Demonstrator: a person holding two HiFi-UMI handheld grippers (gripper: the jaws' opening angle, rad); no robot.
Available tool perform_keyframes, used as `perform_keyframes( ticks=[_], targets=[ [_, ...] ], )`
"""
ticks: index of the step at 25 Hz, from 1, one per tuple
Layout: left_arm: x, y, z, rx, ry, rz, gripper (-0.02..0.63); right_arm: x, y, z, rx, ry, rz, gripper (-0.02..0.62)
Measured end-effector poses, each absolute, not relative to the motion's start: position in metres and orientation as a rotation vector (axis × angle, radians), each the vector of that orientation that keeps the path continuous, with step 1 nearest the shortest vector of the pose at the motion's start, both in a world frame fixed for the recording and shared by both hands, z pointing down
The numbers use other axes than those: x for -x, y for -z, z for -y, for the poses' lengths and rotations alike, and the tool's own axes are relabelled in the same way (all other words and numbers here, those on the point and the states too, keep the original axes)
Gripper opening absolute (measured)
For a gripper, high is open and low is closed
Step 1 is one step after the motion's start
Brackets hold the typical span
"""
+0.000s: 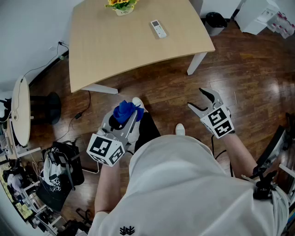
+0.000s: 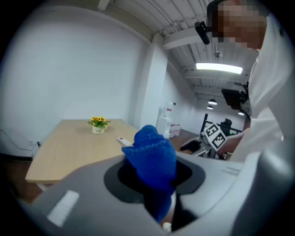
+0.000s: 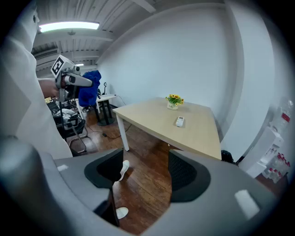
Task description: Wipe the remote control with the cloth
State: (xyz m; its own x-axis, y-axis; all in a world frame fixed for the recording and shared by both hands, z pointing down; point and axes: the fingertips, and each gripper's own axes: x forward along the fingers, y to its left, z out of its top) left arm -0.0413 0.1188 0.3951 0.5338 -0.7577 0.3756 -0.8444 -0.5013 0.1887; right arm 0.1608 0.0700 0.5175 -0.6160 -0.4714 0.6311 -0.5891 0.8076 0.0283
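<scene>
1. Reading off what print there is: each marker cube carries black-and-white square patterns, one on the left hand-held gripper (image 1: 131, 112) and one on the right hand-held gripper (image 1: 203, 102). The person's white shirt (image 1: 184, 184) has a small dark emblem at the back. It is too small to read.
2. The remote control (image 1: 159, 28) is white with a small screen and buttons. Any lettering on it is too small to make out. The same goes for the mark on the flower pot (image 1: 122, 5).
3. The left hand-held gripper (image 2: 154, 173) is pinching a blue cloth (image 2: 151, 154) between its jaws. The bunched top of the cloth (image 1: 125, 111) sticks up past the tips.
4. The right hand-held gripper (image 3: 140, 173) has its jaws spread wide. Between them only the wooden floor (image 3: 147, 152) shows.
5. The remote control (image 3: 180, 121) lies flat on the light wooden table (image 1: 120, 50), towards its far side and near the flower pot (image 3: 174, 102).
6. Both hand-held grippers are held over the floor (image 1: 161, 87), short of the table's near edge and well apart from the remote control (image 2: 123, 141). In the left gripper view it shows just beyond the cloth's upper left edge, with the flower pot (image 2: 98, 124) further left.
</scene>
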Motion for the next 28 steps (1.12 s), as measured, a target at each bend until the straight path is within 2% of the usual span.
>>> perform_keyframes(
  ticks=[5, 15, 28],
  targets=[
    [0.087, -0.415, -0.051, -2.477, -0.278, 1.213, 0.144, -0.118, -0.527, -0.015, -0.853, -0.28, 2.284, 0.308],
    [0.134, -0.414, 0.06, -2.592, -0.293, 0.845, 0.144, -0.039, -0.547, 0.128, -1.037, -0.43, 2.167, 0.308],
    [0.164, -0.41, 0.121, -2.368, -0.292, 1.127, 0.144, -0.011, -0.634, 0.28, -1.042, -0.494, 2.104, 0.308]
  ],
)
